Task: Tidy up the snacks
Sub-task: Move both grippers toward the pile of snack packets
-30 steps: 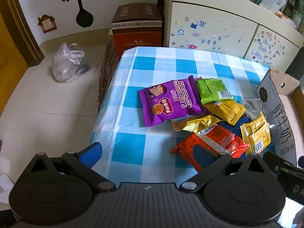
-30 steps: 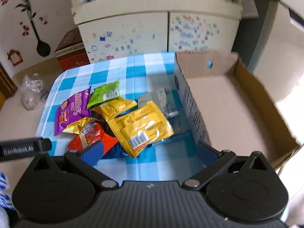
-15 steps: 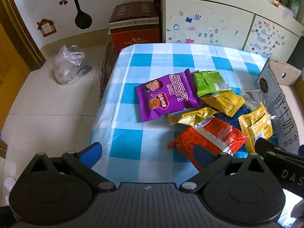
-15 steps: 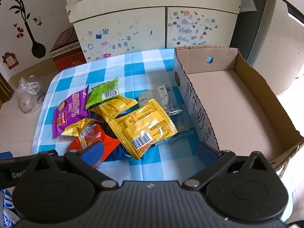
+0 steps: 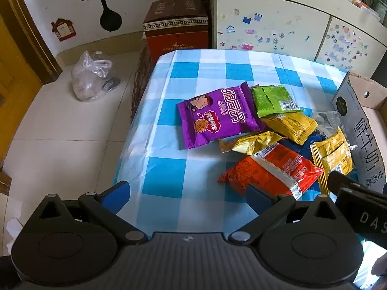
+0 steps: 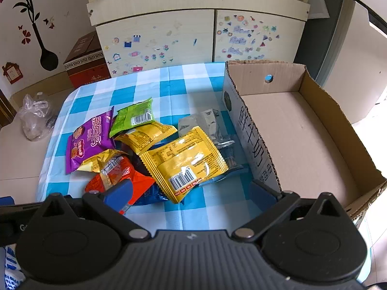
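- Snacks lie in a loose heap on the checked tablecloth, just beside the left wall of the open cardboard box, our landmark.
- Farthest from the box we see the purple packet; the green packet overlaps its edge on the box side.
- Nearest the box, a clear wrapper sits half under the large yellow packet; we cannot read what it holds.
- A blue packet under the heap shows only at its edges.
- The red packet lies partly behind our left gripper's right fingertip; a gold packet rests against it on the side away from us.
- Both the left gripper and the right gripper hang above the near table edge, jaws wide apart, holding nothing.
- Beyond the box stands a stickered cabinet; on the floor, well away from it, sit a plastic bag and a red carton.
- The box's near right corner is cut off from view.
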### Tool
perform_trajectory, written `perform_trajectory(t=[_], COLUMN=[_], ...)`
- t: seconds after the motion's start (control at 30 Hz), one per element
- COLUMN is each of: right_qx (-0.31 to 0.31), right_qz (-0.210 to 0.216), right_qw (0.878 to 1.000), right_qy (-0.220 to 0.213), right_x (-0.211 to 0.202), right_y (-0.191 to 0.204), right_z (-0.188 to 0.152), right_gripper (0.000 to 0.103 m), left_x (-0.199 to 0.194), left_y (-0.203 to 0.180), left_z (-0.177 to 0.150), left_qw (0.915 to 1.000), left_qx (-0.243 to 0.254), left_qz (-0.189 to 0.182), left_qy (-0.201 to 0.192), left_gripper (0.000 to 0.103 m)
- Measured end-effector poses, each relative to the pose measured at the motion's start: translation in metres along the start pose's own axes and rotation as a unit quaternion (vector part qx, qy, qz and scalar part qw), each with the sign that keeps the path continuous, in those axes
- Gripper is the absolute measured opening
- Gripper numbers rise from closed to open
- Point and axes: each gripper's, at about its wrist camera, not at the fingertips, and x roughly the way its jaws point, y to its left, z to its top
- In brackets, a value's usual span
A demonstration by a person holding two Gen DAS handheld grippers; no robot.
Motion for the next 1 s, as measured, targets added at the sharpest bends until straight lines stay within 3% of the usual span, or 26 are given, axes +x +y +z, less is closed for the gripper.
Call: perform_trajectory(t=[0.17,0.47,1.0], right_qx=[0.009,0.009,-0.007], right_qz=[0.006,0.007,0.006], right_qw=[1.0,1.0,1.0], right_qy=[0.001,0.004,0.009], right_x=[0.001,0.003,0.009], right_y=[-0.001,0.0,0.007], right_z=[0.001,0.001,-0.001], right_gripper=[0.102,0.102,0.102], left_x=[0.0,-0.003,0.007], left_y=[0.003,0.002,0.007], left_z=[-0.003,-0.005,-0.004], left_qw=[0.9995,0.9995,0.9991], left_qx=[-0.03,-0.029,-0.033], left_qz=[-0.006,0.004,0.012], left_qy=[-0.001,-0.014,0.021], left_gripper=[0.102,0.102,0.102])
